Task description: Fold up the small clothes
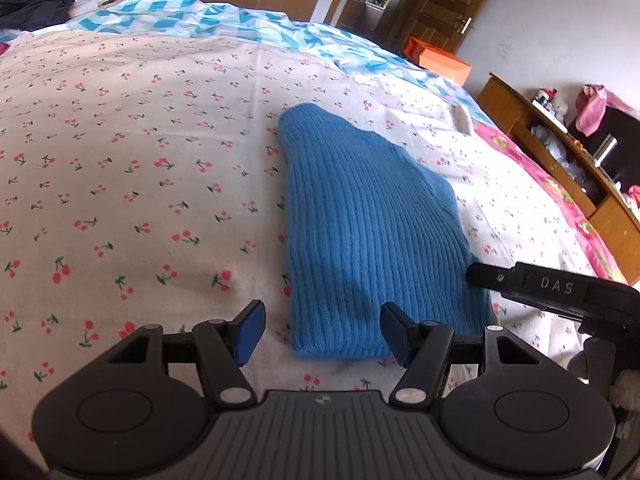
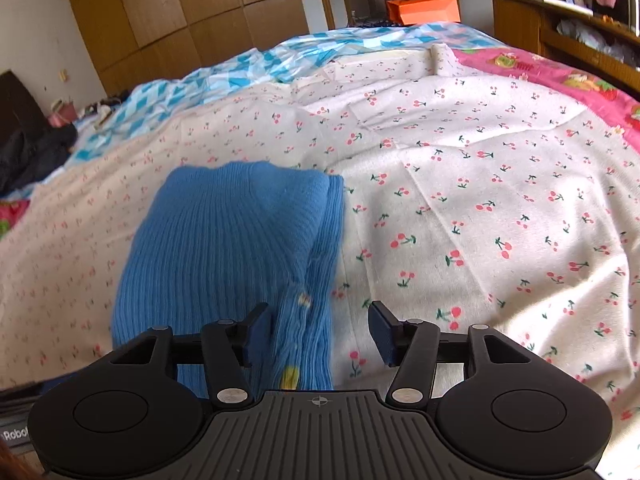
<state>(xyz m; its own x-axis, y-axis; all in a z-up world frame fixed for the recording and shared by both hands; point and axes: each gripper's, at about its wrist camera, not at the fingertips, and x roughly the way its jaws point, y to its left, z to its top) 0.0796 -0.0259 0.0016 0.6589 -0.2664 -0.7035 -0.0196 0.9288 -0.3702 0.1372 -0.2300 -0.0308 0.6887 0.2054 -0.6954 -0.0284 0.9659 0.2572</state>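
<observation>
Apparently a fold was just made: both grippers, left (image 1: 322, 332) and right (image 2: 318, 330), stood released over the sweater (image 1: 368, 232), needing a fresh grasp

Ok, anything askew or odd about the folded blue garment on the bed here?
Slightly. The blue knit garment lies folded on the cherry-print sheet, but its right edge looks uneven: a button strip bunches there, between the open right gripper jaws. No damage visible.

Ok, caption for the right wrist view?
Right tongs open over the near edge of a folded blue knit garment on a cherry-print bedspread.
</observation>
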